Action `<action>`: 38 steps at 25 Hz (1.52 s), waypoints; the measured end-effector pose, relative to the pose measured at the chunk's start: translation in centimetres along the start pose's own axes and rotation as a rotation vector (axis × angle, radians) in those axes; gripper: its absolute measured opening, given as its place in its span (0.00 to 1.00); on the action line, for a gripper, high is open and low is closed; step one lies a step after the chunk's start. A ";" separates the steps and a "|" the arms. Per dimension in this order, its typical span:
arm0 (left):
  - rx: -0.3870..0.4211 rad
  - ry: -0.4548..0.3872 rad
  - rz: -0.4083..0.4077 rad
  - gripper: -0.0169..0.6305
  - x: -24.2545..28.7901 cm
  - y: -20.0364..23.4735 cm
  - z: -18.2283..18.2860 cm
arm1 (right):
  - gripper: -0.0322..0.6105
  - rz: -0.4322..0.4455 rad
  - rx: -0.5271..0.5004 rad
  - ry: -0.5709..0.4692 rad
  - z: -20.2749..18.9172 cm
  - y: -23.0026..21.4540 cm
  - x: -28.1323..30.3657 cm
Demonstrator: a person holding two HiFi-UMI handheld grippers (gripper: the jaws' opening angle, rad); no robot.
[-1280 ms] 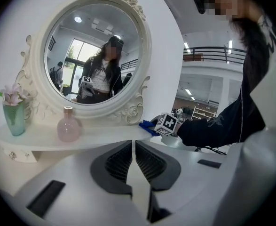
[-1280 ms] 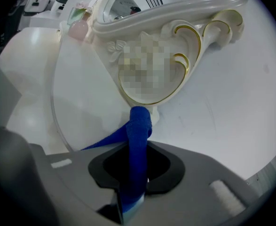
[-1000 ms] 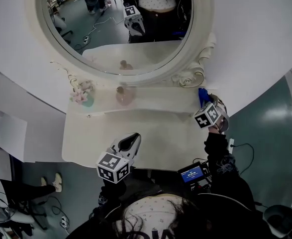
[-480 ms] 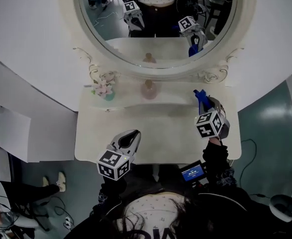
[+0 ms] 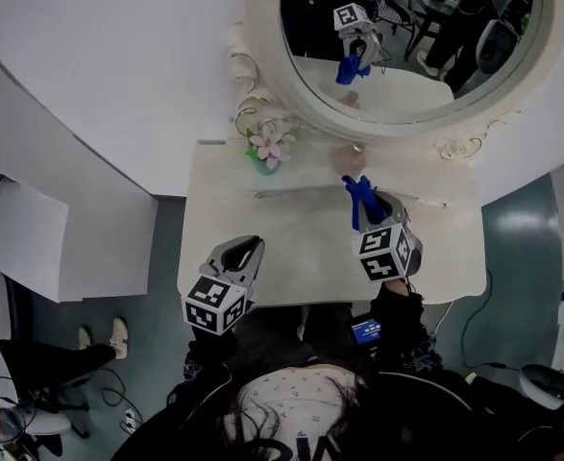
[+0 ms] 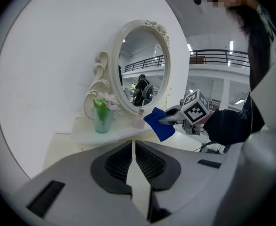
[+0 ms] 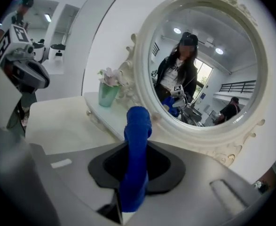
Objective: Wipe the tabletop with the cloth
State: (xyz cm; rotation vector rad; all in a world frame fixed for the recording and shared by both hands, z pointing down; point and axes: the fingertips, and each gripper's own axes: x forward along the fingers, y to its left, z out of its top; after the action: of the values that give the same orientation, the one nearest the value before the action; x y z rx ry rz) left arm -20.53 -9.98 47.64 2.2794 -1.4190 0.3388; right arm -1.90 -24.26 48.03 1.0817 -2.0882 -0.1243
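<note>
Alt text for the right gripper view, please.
The right gripper is shut on a blue cloth sticking up between its jaws, above a cream dressing table. Behind stand a vase of flowers and an oval mirror.

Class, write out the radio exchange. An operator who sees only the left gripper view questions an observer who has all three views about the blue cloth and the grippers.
Operator: Is the blue cloth properly clamped?
Observer: Yes. In the right gripper view the blue cloth is pinched between the jaws of the right gripper and stands up past them.
Operator: Where is my own gripper over the table?
Observer: In the head view the left gripper is over the front left part of the tabletop.
</note>
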 end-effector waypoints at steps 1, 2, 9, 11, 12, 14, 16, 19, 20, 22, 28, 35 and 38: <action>-0.002 -0.001 0.015 0.03 -0.9 1.0 -0.3 | 0.17 0.025 -0.007 -0.017 1.5 1.8 0.3; -0.009 -0.002 0.031 0.03 -1.9 1.9 -0.7 | 0.17 0.051 -0.016 -0.034 3.0 3.6 0.6; -0.095 -0.025 0.163 0.03 -8.0 8.4 -3.7 | 0.17 0.234 -0.122 -0.129 11.1 17.0 4.3; -0.128 -0.034 0.200 0.03 -9.5 9.5 -4.6 | 0.17 0.298 -0.150 -0.134 12.2 20.8 5.4; -0.146 -0.038 0.219 0.03 -10.2 10.0 -5.0 | 0.17 0.332 -0.159 -0.131 12.7 22.8 6.0; -0.176 -0.042 0.254 0.03 -11.7 11.1 -5.9 | 0.17 0.400 -0.160 -0.121 13.3 26.7 7.0; -0.199 -0.043 0.286 0.03 -13.1 11.9 -6.9 | 0.17 0.463 -0.155 -0.110 13.8 30.3 7.8; -0.231 -0.043 0.325 0.03 -14.7 12.6 -8.2 | 0.17 0.519 -0.181 -0.083 13.6 34.6 9.1; -0.242 -0.042 0.338 0.03 -15.3 12.7 -8.7 | 0.17 0.528 -0.196 -0.075 13.5 35.7 9.5; -0.263 -0.041 0.368 0.03 -16.6 13.1 -9.5 | 0.17 0.539 -0.223 -0.060 13.1 37.8 10.5; -0.287 -0.031 0.426 0.03 -18.8 13.7 -10.5 | 0.17 0.505 -0.417 -0.010 10.1 40.9 12.8; -0.251 -0.018 0.387 0.03 -17.2 13.5 -9.5 | 0.17 0.336 -0.670 -0.055 8.5 38.8 14.1; -0.224 -0.011 0.343 0.03 -15.5 12.7 -8.6 | 0.16 0.308 -0.637 -0.030 7.3 36.7 14.5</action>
State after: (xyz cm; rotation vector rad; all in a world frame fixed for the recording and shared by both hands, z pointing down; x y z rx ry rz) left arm -38.62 1.52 51.59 1.8634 -1.7597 0.2545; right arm -35.93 -13.34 66.28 0.3753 -2.0008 -0.6076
